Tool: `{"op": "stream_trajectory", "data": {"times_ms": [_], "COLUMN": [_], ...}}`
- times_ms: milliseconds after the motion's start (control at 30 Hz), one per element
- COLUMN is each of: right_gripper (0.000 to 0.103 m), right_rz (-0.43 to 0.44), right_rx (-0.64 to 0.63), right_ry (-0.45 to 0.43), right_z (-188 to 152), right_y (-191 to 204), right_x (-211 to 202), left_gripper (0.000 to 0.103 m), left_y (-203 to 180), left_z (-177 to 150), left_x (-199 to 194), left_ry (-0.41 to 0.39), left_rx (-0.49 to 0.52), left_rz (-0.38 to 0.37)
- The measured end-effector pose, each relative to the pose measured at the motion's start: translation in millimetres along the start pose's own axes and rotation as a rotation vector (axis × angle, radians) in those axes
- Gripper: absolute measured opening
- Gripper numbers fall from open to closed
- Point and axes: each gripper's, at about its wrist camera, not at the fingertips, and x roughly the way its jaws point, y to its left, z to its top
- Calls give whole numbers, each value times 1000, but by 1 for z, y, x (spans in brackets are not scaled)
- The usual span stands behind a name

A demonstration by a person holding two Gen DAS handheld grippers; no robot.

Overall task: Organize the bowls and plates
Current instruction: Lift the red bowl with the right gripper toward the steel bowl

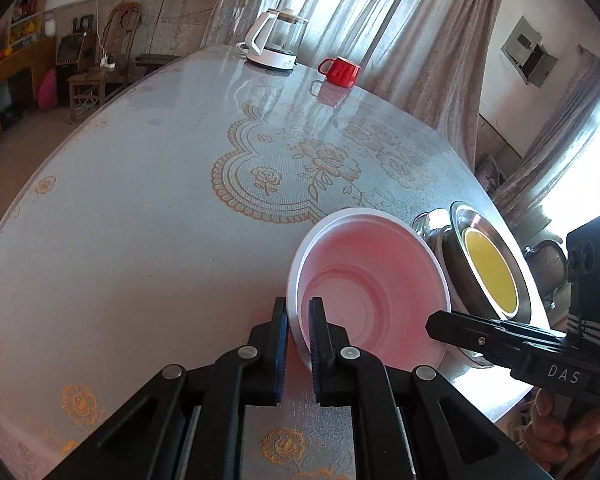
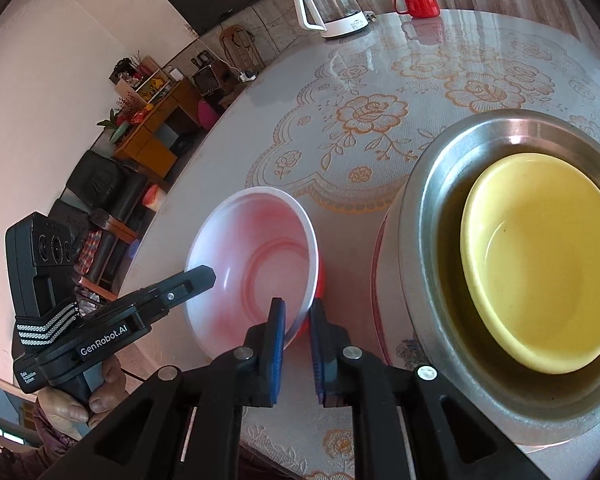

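Observation:
A bowl, red outside and white inside (image 1: pixel 368 280), is held tilted above the table; it also shows in the right wrist view (image 2: pixel 256 264). My left gripper (image 1: pixel 299 312) is shut on its near rim, and my right gripper (image 2: pixel 298 312) is shut on the rim at the opposite side. Each gripper shows in the other's view, the right one (image 1: pixel 500 334) and the left one (image 2: pixel 148 304). To the right, a yellow bowl (image 2: pixel 540 260) sits inside a steel basin (image 2: pixel 424 208); the pair also shows in the left wrist view (image 1: pixel 490 272).
A round table with a lace-pattern cloth under glass (image 1: pixel 180 200). A white and glass kettle (image 1: pixel 276 40) and a red mug (image 1: pixel 340 70) stand at the far edge. Curtains hang behind. Chairs and cabinets stand off the table's left side.

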Motion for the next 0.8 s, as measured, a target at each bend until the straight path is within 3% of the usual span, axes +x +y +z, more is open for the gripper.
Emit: {"op": "stream_trajectory", "data": {"times_ms": [167, 567, 800], "right_gripper": [11, 9, 9], "right_rz": [-16, 34, 73], "right_rx": [-27, 8, 7], "right_ry": [-33, -93, -141], "right_z": [-8, -30, -35], "right_y": [4, -7, -9], "right_x": [-4, -14, -27], "left_gripper": [9, 9, 9], "left_y": [-14, -31, -36], "left_z": [-11, -19, -19], "left_x": [-10, -17, -27], "left_ry": [-85, -116, -142], "left_rx": [88, 139, 148], "left_rz": [93, 136, 118]}}
